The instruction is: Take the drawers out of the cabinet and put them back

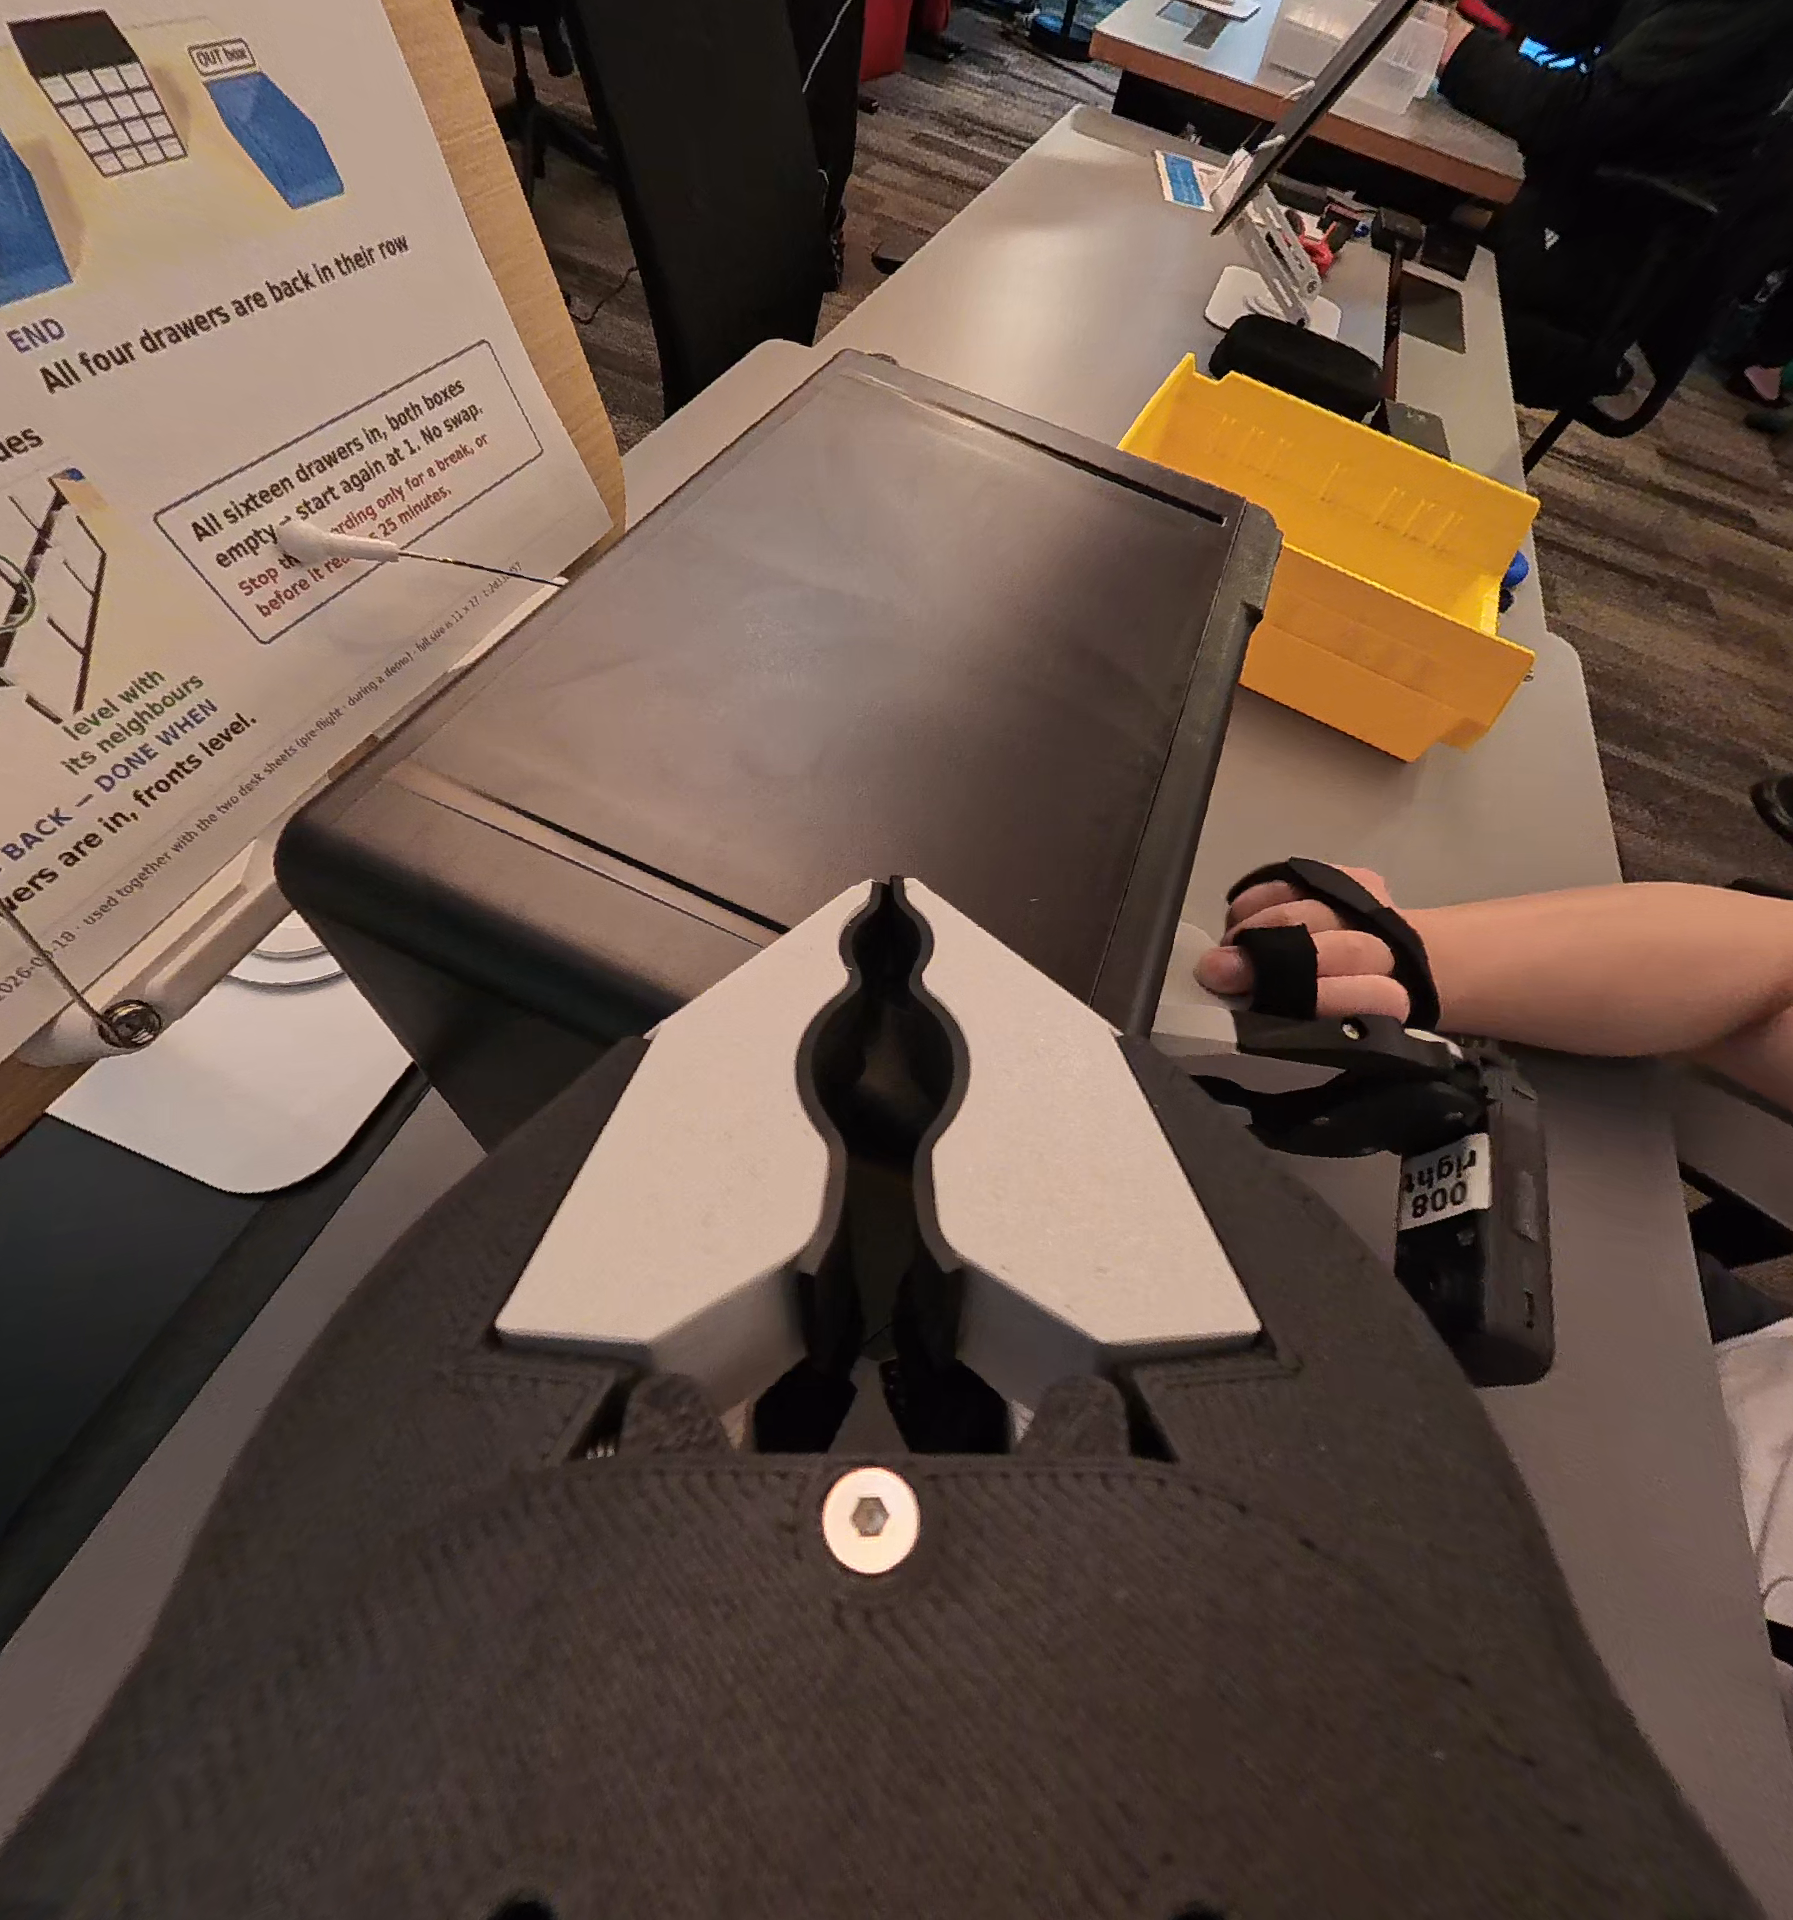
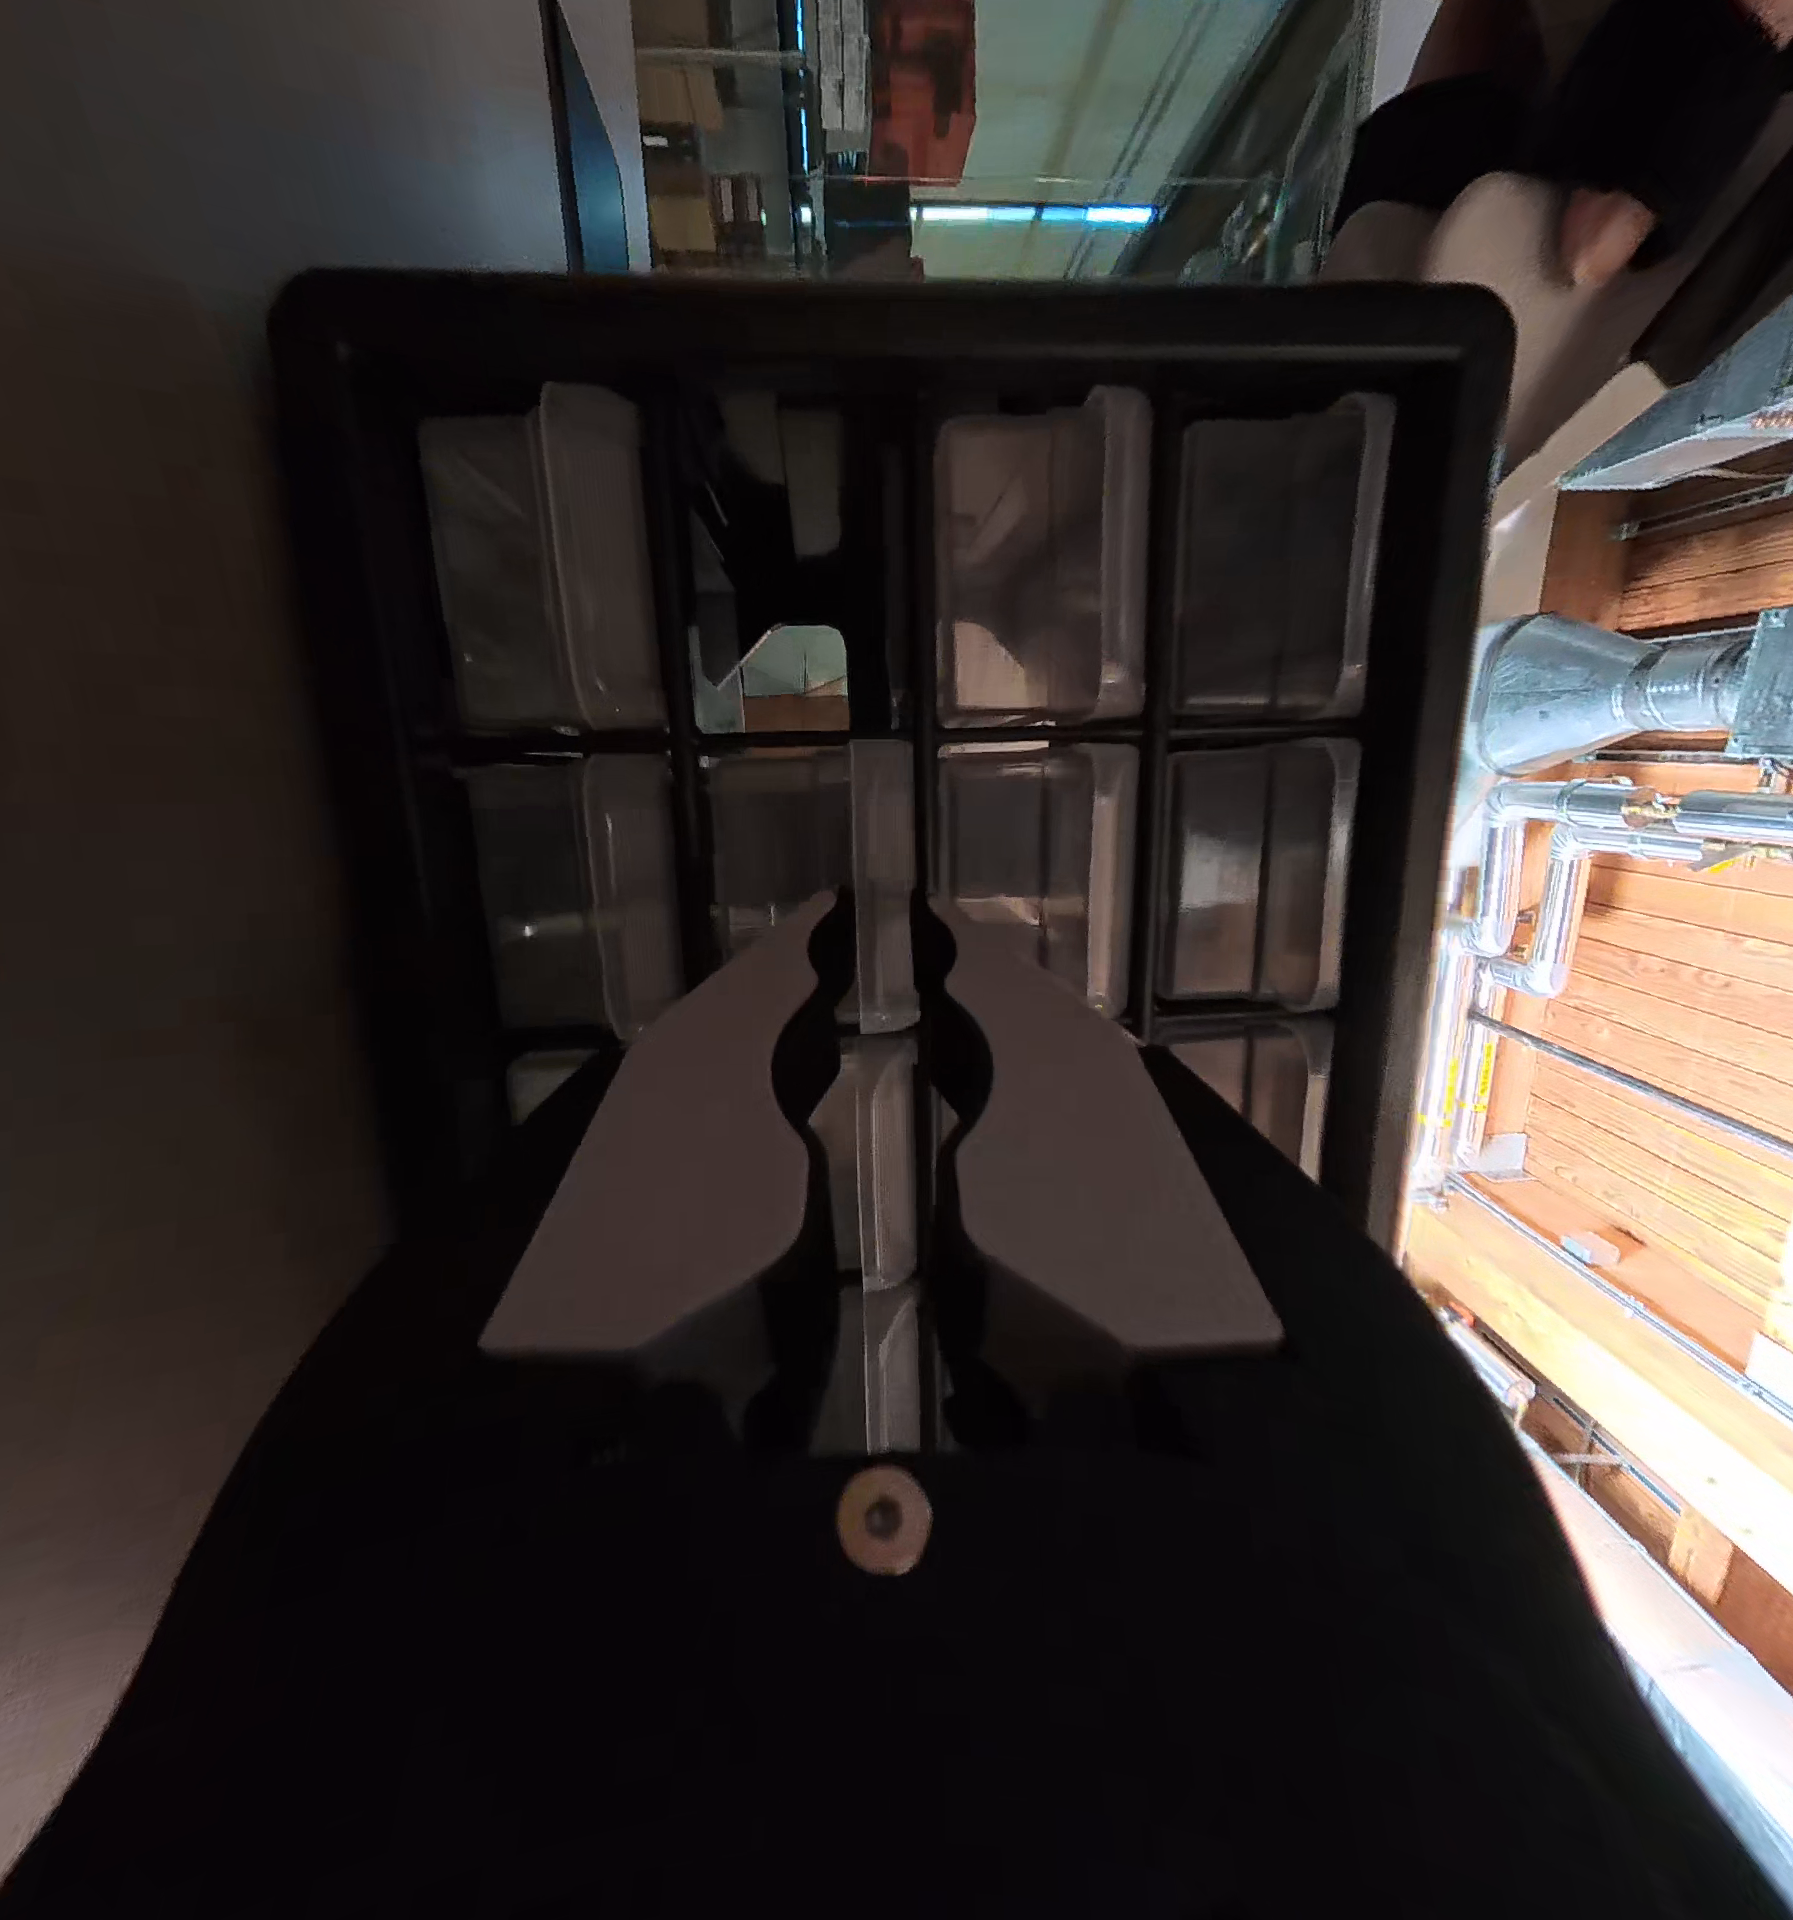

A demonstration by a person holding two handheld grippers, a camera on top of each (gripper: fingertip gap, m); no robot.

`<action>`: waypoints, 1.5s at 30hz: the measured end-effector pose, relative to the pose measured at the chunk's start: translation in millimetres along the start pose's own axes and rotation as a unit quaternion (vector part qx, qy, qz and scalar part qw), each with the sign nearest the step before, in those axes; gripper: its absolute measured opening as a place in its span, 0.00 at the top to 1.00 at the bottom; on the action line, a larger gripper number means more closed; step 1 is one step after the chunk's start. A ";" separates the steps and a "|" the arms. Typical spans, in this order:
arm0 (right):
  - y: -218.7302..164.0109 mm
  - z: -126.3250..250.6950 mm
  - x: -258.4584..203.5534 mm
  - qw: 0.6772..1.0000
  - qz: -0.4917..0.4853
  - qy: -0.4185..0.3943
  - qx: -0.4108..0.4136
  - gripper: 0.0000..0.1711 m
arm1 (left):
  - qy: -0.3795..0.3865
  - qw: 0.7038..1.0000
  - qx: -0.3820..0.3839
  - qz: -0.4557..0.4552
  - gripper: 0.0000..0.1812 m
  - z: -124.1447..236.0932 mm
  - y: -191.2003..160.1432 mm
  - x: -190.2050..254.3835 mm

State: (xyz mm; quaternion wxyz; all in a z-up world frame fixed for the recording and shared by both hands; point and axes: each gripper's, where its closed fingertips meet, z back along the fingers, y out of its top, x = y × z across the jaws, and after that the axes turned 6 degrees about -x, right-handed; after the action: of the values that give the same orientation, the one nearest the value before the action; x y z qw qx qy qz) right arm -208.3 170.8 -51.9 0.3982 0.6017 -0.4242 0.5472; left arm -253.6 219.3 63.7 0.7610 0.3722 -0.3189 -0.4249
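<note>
The black plastic cabinet [image 1: 850,623] has a smooth, faintly glossy top. Its clear plastic drawers [image 2: 1043,551] shine. The yellow plastic bin [image 1: 1391,582] on the matt grey worktop [image 1: 1027,218] looks ribbed.

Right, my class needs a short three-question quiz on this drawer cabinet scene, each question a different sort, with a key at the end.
1. True or false: every slot of the cabinet that shows in the right wrist view is filled.
2. What colour is the bin on the table beside the cabinet? A red, B yellow, C green.
3. Fill in: the left gripper holds nothing and its fingers are ___ (open or shut).

Key: 1 false, one slot in the end row is empty. 2 B. 3 shut.
</note>
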 end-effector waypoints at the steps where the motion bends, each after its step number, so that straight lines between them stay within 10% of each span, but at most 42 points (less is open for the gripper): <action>1: 1.9 4.9 0.3 1.000 0.004 0.001 0.004 0.95 | 0.000 1.000 0.000 0.000 1.00 0.0 0.0 -0.1; 9: 25.0 43.4 10.4 0.988 -0.062 0.130 0.054 0.82 | -0.001 1.000 0.001 0.001 1.00 0.0 0.0 -0.1; 19: 7.8 30.7 -17.7 0.855 -0.138 0.500 -0.011 0.86 | -0.002 1.000 0.001 0.003 1.00 0.1 0.1 -0.1; 32: 25.3 81.8 -19.3 0.754 -0.186 0.630 0.030 0.92 | -0.006 1.000 0.002 0.004 1.00 0.2 0.1 0.1; 45: 33.0 125.6 -17.4 0.743 -0.166 0.648 0.035 0.92 | -0.008 1.000 0.004 0.005 1.00 0.3 0.1 0.0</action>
State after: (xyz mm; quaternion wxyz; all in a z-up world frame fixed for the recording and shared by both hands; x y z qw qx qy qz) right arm -200.0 42.9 -79.3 0.6402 0.1769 0.0613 0.7450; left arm -253.8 219.2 64.0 0.7591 0.3698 -0.3288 -0.4230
